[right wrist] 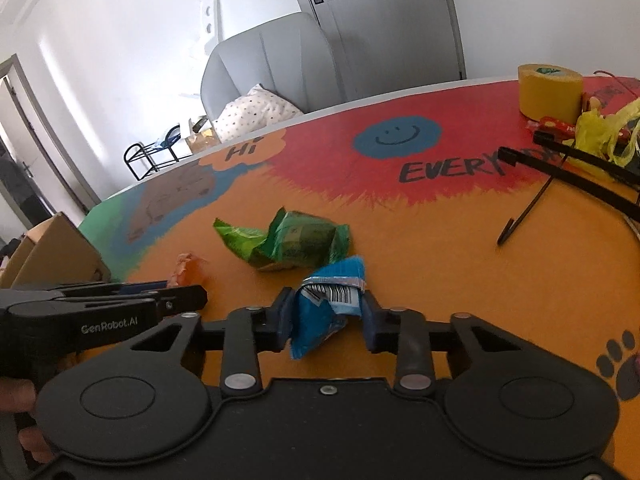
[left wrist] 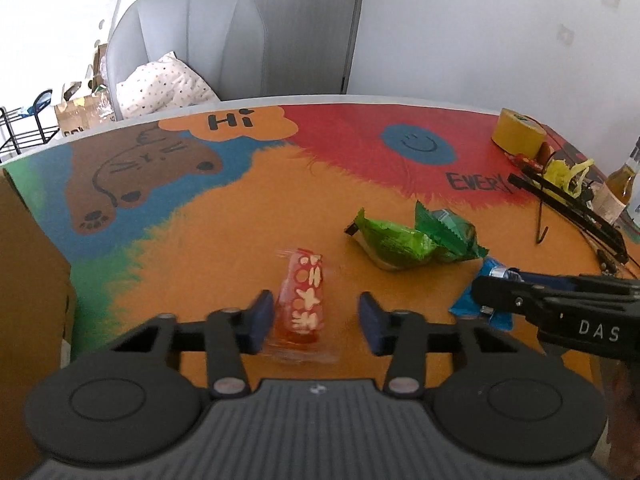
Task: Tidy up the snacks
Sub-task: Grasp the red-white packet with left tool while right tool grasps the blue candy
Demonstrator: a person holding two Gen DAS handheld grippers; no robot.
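Note:
A red snack packet (left wrist: 302, 304) with cream shapes lies on the orange table, between the fingers of my open left gripper (left wrist: 316, 318); its left side touches the left pad. My right gripper (right wrist: 326, 318) is shut on a blue snack packet (right wrist: 324, 312) with a barcode, low over the table. That packet also shows in the left wrist view (left wrist: 486, 300) under the right gripper (left wrist: 486, 296). Two green snack packets (left wrist: 412, 236) lie together mid-table, also in the right wrist view (right wrist: 292, 240). The left gripper (right wrist: 172, 300) shows at the left there, with the red packet (right wrist: 190, 270) just beyond it.
A cardboard box (left wrist: 28, 280) stands at the table's left edge, also in the right wrist view (right wrist: 56, 252). A yellow tape roll (left wrist: 518, 132), yellow plastic scraps (left wrist: 568, 172), black rods (left wrist: 572, 208) and a bottle (left wrist: 620, 184) crowd the right side. A grey chair (left wrist: 192, 44) stands behind the table.

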